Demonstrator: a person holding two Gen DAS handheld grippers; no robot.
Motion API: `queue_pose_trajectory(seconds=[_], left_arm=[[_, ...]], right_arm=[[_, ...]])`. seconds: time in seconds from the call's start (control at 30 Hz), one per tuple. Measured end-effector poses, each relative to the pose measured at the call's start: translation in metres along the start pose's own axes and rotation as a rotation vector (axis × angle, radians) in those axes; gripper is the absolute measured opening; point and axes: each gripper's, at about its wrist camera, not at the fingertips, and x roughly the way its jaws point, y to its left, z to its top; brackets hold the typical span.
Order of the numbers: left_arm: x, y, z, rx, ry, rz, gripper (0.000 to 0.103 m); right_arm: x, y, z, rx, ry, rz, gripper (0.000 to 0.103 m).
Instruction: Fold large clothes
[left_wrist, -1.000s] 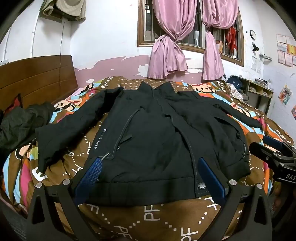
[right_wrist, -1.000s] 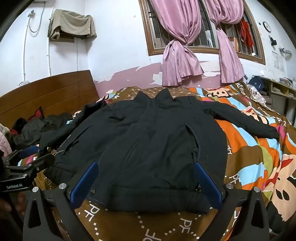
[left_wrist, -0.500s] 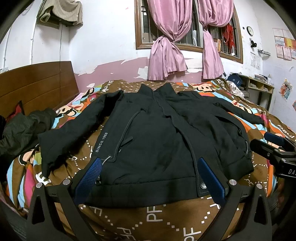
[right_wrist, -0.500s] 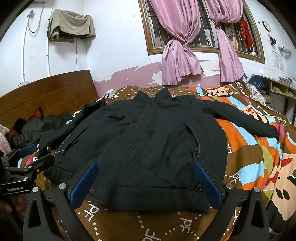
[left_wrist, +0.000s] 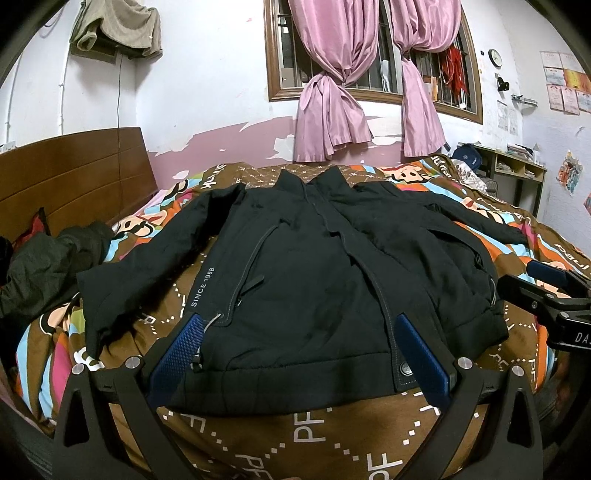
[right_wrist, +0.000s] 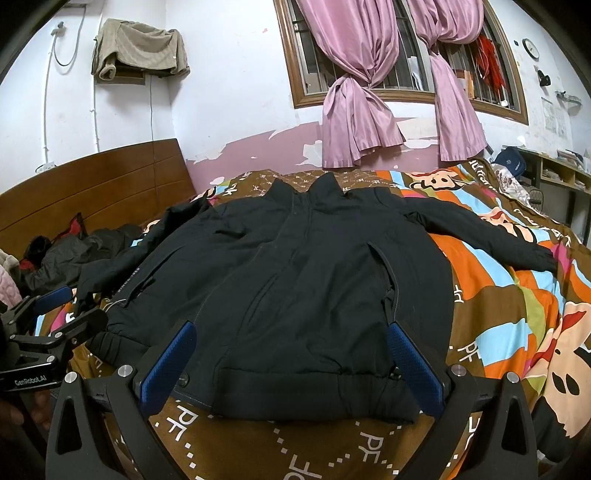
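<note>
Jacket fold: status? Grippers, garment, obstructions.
Left gripper open, right gripper open, both at the hem, holding nothing. Black jacket flat on the bed, sleeves spread, unfolded. Dark clothes pile left, apart from the jacket.

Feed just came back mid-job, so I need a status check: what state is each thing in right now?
black jacket: spread flat, front up, zipped, sleeves out, unfolded
left hand-held gripper: open, holding nothing
right hand-held gripper: open, holding nothing
pink curtains: knotted, drawn aside
dark clothes by headboard: crumpled heap
</note>
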Motion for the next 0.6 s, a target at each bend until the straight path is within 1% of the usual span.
queue_pose_trajectory(seconds=[0.6], left_arm=[[0.0008,-0.0002,-0.0037,0.006,-0.002,0.002,0.101]], right_arm=[[0.0028,0.0004,0.0006,0.003,0.004,0.001,0.103]])
